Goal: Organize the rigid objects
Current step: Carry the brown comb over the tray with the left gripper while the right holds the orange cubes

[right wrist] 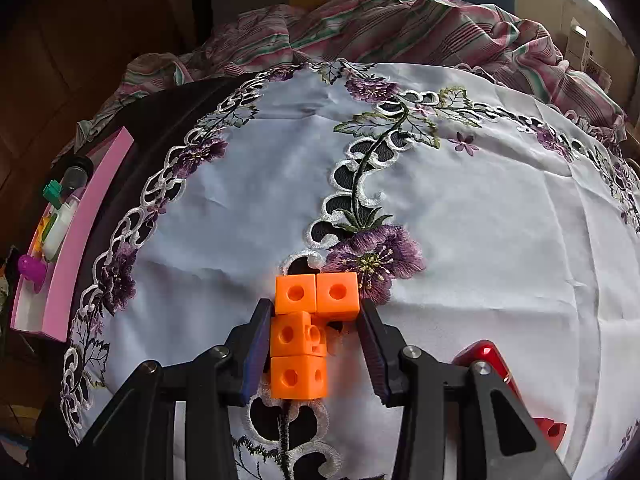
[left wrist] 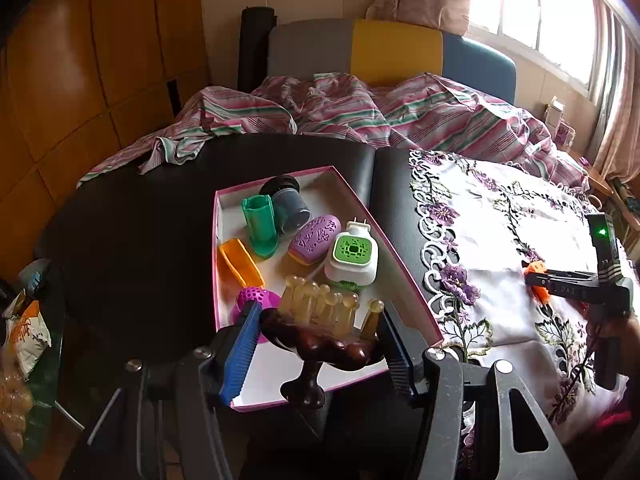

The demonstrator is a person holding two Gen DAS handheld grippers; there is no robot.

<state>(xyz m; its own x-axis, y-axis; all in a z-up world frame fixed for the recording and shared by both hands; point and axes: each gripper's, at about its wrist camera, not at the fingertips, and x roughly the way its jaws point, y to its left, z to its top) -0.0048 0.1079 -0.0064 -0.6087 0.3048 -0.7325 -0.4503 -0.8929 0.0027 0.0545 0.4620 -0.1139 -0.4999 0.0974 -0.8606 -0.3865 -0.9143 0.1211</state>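
Left hand-held gripper (left wrist: 314, 334) pinches the wooden comb (left wrist: 320, 332) by its dark base, over the pink box (left wrist: 280, 392). Right hand-held gripper (right wrist: 312, 350) straddles the orange cube cluster (right wrist: 310, 328) on the tabletop (right wrist: 460, 240) cloth; contact unclear. Both look rigid and light; cluster may separate, so grip flat sides.

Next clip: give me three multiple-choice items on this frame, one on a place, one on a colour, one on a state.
1. Where is the green and white plug-in?
A. in the pink-edged box
B. on the floral cloth
C. on the bed

2. What colour are the joined cubes?
A. blue
B. orange
C. green

3. What is between the left gripper fingers?
A. nothing
B. a purple case
C. a dark wooden massager

Answers: 1 A, it sits inside the box walls. 2 B, all are orange. 3 C, both pads press its sides.
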